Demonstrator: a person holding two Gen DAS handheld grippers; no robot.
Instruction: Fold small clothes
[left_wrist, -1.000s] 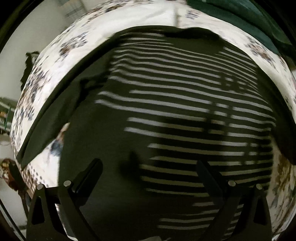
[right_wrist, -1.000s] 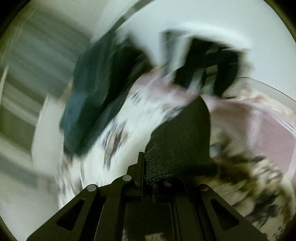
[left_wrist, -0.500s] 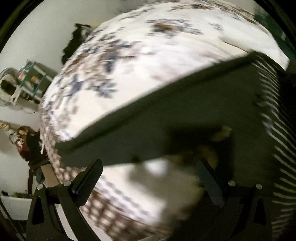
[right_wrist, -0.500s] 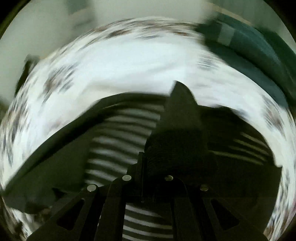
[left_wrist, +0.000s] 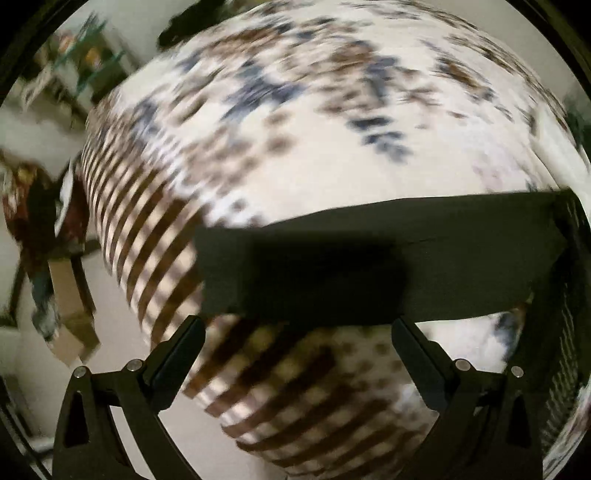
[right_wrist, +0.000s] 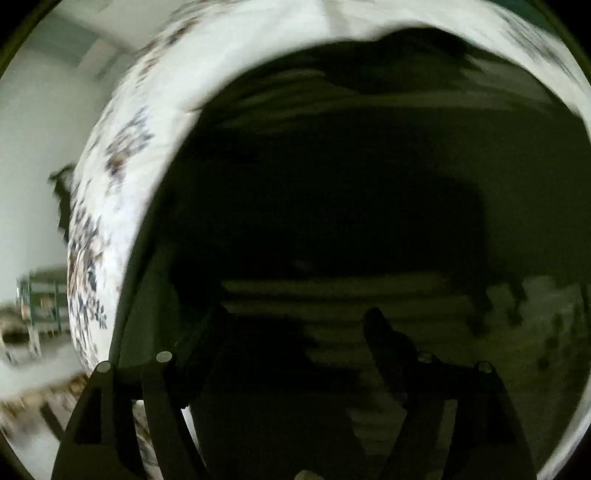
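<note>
A dark shirt with white stripes lies flat on a floral bedspread (left_wrist: 295, 122). In the left wrist view its plain dark sleeve (left_wrist: 369, 266) stretches across the lower middle, just beyond my left gripper (left_wrist: 295, 332), which is open and empty with its fingers wide apart. In the right wrist view the dark shirt (right_wrist: 369, 166) fills most of the frame, with faint stripes near the bottom. My right gripper (right_wrist: 295, 325) hovers close over it, fingers apart and holding nothing.
The bedspread's edge drops off at the left in both views, with a checked border (left_wrist: 140, 229). Past it stand a green shelf rack (right_wrist: 40, 299) and blurred furniture (left_wrist: 48, 258) on a pale floor.
My right gripper has let go of the dark fabric it held and now hovers open over the shirt. My left gripper has swung left from the striped body to the sleeve.
</note>
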